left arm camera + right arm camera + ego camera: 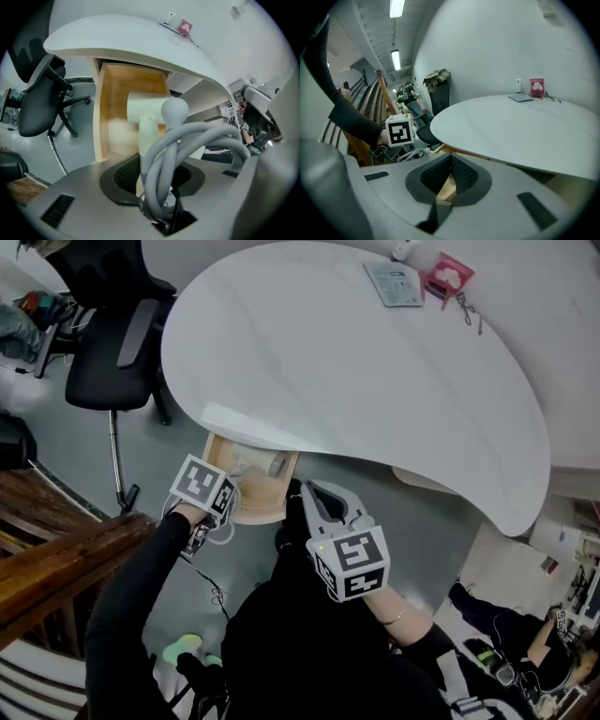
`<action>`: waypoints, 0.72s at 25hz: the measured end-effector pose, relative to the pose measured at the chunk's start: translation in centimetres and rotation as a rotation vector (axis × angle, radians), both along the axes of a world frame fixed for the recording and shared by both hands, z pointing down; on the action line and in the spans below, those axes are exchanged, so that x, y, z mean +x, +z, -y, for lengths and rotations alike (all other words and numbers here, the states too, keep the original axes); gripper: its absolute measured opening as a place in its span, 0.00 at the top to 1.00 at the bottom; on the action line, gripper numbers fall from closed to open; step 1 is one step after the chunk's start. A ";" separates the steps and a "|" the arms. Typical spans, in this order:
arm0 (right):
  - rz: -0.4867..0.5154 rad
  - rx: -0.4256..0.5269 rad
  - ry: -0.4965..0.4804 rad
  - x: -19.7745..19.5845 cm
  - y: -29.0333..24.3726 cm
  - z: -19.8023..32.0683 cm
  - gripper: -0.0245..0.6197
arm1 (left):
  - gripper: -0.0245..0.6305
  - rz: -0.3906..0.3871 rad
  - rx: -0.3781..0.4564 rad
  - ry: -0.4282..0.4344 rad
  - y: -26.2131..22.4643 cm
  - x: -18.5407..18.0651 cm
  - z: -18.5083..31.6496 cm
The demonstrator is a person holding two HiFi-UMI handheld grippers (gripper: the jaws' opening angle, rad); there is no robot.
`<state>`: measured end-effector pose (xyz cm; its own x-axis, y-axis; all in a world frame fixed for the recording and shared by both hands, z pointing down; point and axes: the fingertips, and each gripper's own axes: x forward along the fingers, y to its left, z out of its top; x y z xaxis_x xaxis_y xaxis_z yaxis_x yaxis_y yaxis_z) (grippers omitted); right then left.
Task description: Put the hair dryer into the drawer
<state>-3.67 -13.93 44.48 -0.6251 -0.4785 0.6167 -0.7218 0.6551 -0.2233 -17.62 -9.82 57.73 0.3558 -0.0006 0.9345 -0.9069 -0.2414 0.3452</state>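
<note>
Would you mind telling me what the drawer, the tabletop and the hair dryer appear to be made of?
The drawer looks like light wood or wood-look board, matt, with a warm tan tone. The tabletop seems a smooth white laminate or stone-like slab with a soft sheen; I cannot tell which. The hair dryer looks like smooth moulded cream plastic; its cord has a grey rubbery sheath.
</note>
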 end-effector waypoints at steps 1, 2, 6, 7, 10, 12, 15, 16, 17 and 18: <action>-0.003 -0.001 0.001 0.1 0.1 0.1 0.96 | 0.71 0.000 -0.005 -0.001 0.2 0.1 0.4; -0.004 -0.002 0.004 0.2 0.1 0.3 0.96 | 0.71 0.004 -0.008 -0.002 0.4 0.1 0.8; -0.008 -0.012 0.016 0.3 0.4 0.6 0.96 | 0.71 0.032 -0.010 -0.023 1.3 0.1 2.3; -0.010 -0.014 0.018 0.3 0.5 0.7 0.96 | 0.71 0.033 -0.010 -0.035 1.5 0.2 2.5; -0.015 -0.021 0.019 0.4 0.8 0.7 0.96 | 0.71 0.039 0.000 -0.062 2.0 0.3 3.4; -0.019 -0.025 0.020 0.4 0.9 0.7 0.96 | 0.71 0.048 0.014 -0.069 2.3 0.5 3.8; -0.025 -0.025 0.022 0.3 0.9 0.9 0.96 | 0.71 0.052 0.044 -0.084 2.5 0.5 4.5; -0.026 -0.028 0.021 0.3 1.1 0.8 0.96 | 0.71 0.053 0.052 -0.092 2.6 0.5 4.7; -0.027 -0.033 0.020 0.2 1.2 0.8 0.96 | 0.71 0.054 0.059 -0.101 2.7 0.6 4.9; -0.028 -0.038 0.020 0.1 1.4 0.7 0.96 | 0.71 0.055 0.066 -0.112 2.8 0.7 5.1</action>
